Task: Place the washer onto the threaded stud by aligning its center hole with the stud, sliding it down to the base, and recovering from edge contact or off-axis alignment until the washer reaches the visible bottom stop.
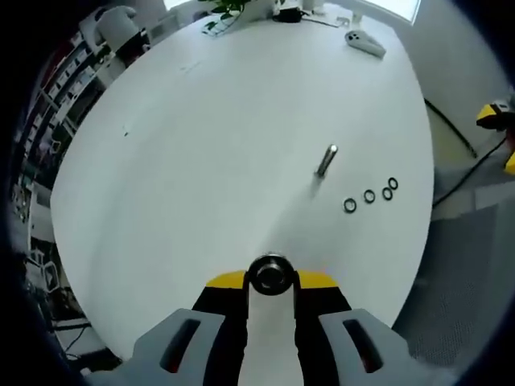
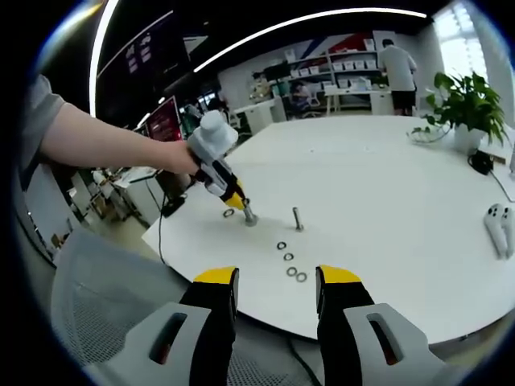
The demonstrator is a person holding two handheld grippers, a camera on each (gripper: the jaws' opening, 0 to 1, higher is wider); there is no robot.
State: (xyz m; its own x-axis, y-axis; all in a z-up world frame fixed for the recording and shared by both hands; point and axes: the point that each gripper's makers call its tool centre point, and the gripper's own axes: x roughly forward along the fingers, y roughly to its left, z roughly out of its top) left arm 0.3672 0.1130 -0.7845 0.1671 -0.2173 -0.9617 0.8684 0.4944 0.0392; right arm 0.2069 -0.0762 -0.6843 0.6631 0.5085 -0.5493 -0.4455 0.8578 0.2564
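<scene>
White table; silver stud; dark washers; yellow-tipped black fingers.

Stud and washers on the table

In the right gripper view, the threaded stud stands upright on the table. A row of 4 washers lies near it at 6 o'clock; the left gripper is at its 9 o'clock, a potted plant far off at 2 o'clock.

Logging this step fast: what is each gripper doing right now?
Left gripper: shut on a round metal nut-like part, above the white table.
Right gripper: open, holding nothing.
</scene>
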